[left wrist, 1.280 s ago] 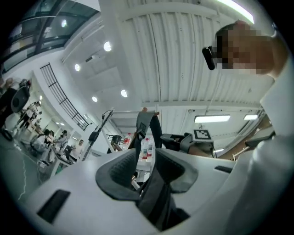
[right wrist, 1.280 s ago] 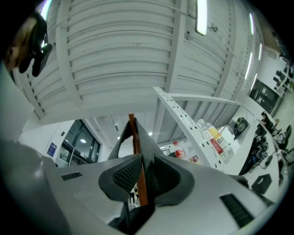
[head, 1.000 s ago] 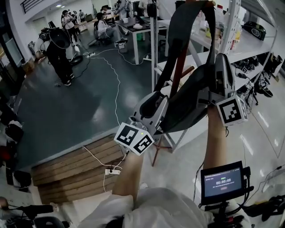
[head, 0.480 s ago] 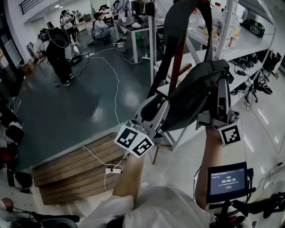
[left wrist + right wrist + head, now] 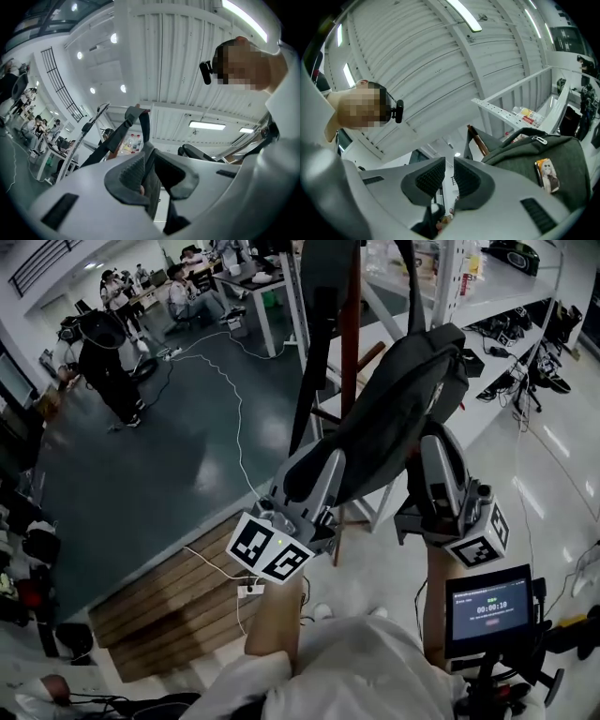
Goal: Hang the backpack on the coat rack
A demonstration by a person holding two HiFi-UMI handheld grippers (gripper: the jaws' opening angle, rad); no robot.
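Observation:
A dark grey backpack (image 5: pixel 394 418) hangs slanted against the reddish-brown wooden coat rack pole (image 5: pixel 350 324), its straps running up past the top of the head view. My left gripper (image 5: pixel 323 465) is shut on the backpack's lower edge; in the left gripper view grey fabric (image 5: pixel 151 185) fills the jaws and a strap (image 5: pixel 143 125) rises beyond them. My right gripper (image 5: pixel 433 435) sits just under the pack, apart from it. In the right gripper view that gripper (image 5: pixel 449 176) shows a narrow gap with nothing in it, and the backpack (image 5: pixel 534 150) and the pole (image 5: pixel 477 139) lie to the right.
White metal shelving (image 5: pixel 450 306) with bottles and gear stands right behind the rack. A wooden platform (image 5: pixel 178 596) with a power strip (image 5: pixel 248 589) lies at lower left. People (image 5: pixel 98 362) stand far back on the dark floor. A timer screen (image 5: pixel 487 608) sits by my right arm.
My right gripper has come down from high on the backpack to below it and no longer grips it. The left gripper stays shut on the pack. The view has shifted upward.

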